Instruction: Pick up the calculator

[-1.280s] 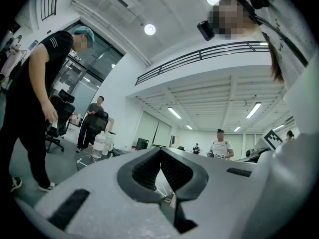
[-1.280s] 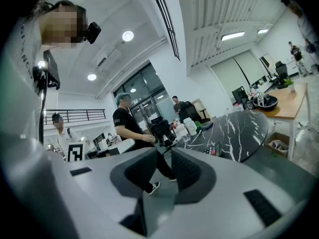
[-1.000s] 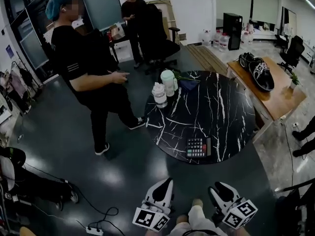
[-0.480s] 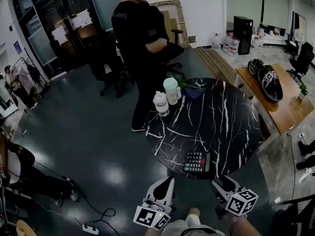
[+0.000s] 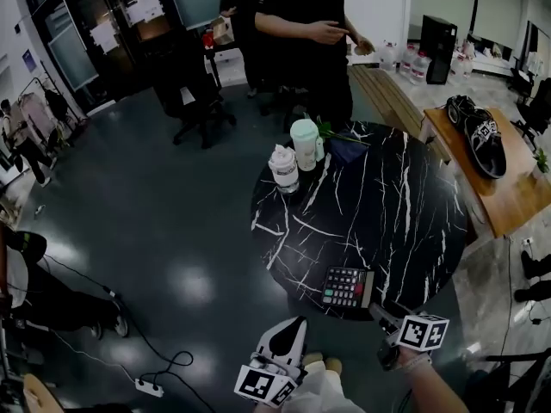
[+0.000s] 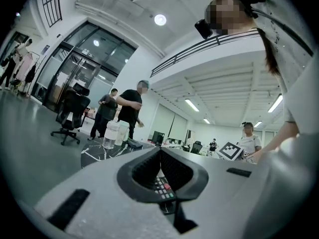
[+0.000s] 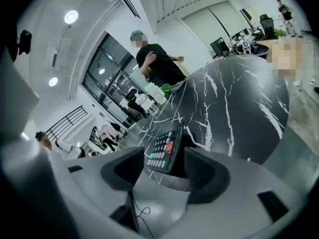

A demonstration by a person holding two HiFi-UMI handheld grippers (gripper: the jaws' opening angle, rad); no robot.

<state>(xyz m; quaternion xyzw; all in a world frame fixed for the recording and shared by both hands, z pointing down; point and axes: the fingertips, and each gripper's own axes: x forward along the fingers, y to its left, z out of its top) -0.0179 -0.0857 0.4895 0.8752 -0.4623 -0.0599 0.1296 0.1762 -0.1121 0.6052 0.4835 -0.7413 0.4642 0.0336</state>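
Note:
The calculator [image 5: 347,287], dark with grey, green and one red key, lies flat near the front edge of the round black marble table [image 5: 387,205]. My right gripper [image 5: 379,313] is at the calculator's near right corner. Its jaws stand wide open. In the right gripper view the calculator [image 7: 164,151] shows in the gap of that gripper [image 7: 167,159], and the pads do not press on it. My left gripper [image 5: 295,322] hangs just short of the table edge, left of the calculator, with its tips together. The left gripper [image 6: 160,152] sees the calculator [image 6: 160,188] low ahead.
Two white lidded containers [image 5: 283,169] [image 5: 303,144], a dark cloth [image 5: 349,151] and a green sprig stand at the table's far side. A person in black [image 5: 310,33] stands behind it. A wooden bench [image 5: 508,196] with black sandals [image 5: 482,136] is right. An office chair [image 5: 194,93] and floor cables [image 5: 146,385] are left.
Both grippers have moved forward and down to the table edge, the right one reaching the calculator. The person in black has walked from the left to behind the table.

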